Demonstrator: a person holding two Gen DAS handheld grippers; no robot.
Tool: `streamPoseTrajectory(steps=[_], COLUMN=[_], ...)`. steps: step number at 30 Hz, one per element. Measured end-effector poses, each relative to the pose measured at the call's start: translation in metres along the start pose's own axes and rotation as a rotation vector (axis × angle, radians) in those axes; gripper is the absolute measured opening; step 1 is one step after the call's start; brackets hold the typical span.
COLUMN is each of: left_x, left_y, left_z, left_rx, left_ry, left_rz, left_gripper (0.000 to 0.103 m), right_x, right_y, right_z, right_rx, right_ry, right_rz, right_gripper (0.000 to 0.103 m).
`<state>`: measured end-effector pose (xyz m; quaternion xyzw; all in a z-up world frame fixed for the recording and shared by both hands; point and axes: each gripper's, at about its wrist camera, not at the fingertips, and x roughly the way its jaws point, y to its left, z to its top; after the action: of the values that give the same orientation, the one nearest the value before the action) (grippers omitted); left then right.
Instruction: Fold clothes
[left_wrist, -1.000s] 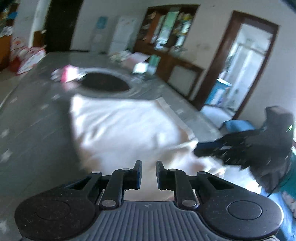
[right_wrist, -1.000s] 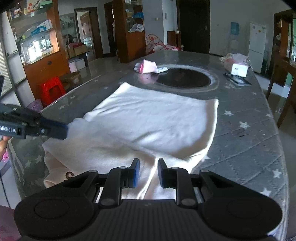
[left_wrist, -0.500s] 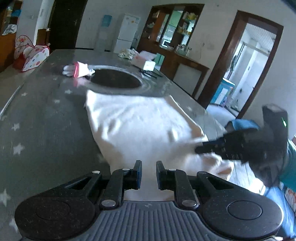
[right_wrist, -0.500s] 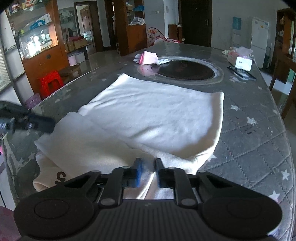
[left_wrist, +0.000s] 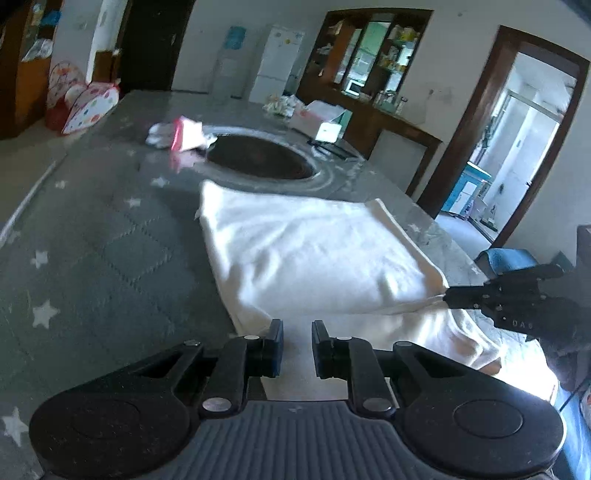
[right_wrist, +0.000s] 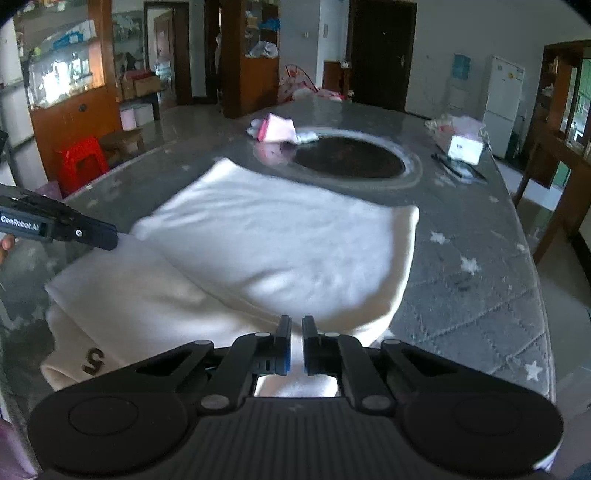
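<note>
Right hand-held gripper (right_wrist: 296, 345): nearest in its own view, jaws all but closed with only a thin slit between them, pinching the near right edge of the cream garment (right_wrist: 280, 251).
Left hand-held gripper (left_wrist: 297, 350): jaws narrowly apart over the garment's near left edge; whether the pads grip the cloth cannot be told.
Cream garment: spread flat on the bench (right_wrist: 476, 288), a folded layer lying across its near part; a dark mark like a "5" shows at the near left corner in the right view.
Bench: grey, quilted cover with white stars.
Dark round inset (right_wrist: 347, 160): just beyond the garment's far edge.
Pink and white cloth (right_wrist: 279, 129): at the inset's far left rim.
White box (right_wrist: 464, 147): on the far right of the bench.
</note>
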<state>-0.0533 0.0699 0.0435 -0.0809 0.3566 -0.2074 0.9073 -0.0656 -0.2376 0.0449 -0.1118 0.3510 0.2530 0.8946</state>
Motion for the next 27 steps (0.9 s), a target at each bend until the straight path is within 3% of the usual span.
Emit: streamPoseTrajectory(steps=[6,11,14,18,23,27], left_x=[0.008,0.015,0.008,-0.002,0.0,-0.019], left_y=[-0.014,-0.008,-0.01,-0.025,-0.037,-0.05], left_z=[0.002,-0.003,-0.002,-0.009,-0.024,-0.034], left_rx=[0.054,0.041,0.054,0.106,0.162,0.277], left_ry=[0.006,0.029,0.022,0.016,0.069,0.061], left_rz=[-0.018,0.0,-0.002,-0.049,-0.061,-0.105], left_gripper=[0.019,0.019,0.02,0.02,0.022,0.028], right_x=[-0.002,0.009,-0.005,-0.019,-0.013,-0.02], right_y=[0.019,0.022,0.023,0.031,0.038,0.039], right_z=[0.003,-0.004,-0.002,-0.006,-0.02,-0.022], right_rx=[-0.053,-0.062,-0.073,-0.119,-0.142,-0.149], right_ry=[-0.004,0.052,0.038,0.055,0.11,0.095], right_rz=[0.079,0.087,0.103,0.143,0.149,0.138], right_gripper=[0.01,0.01,0.012,0.012,0.012,0.017])
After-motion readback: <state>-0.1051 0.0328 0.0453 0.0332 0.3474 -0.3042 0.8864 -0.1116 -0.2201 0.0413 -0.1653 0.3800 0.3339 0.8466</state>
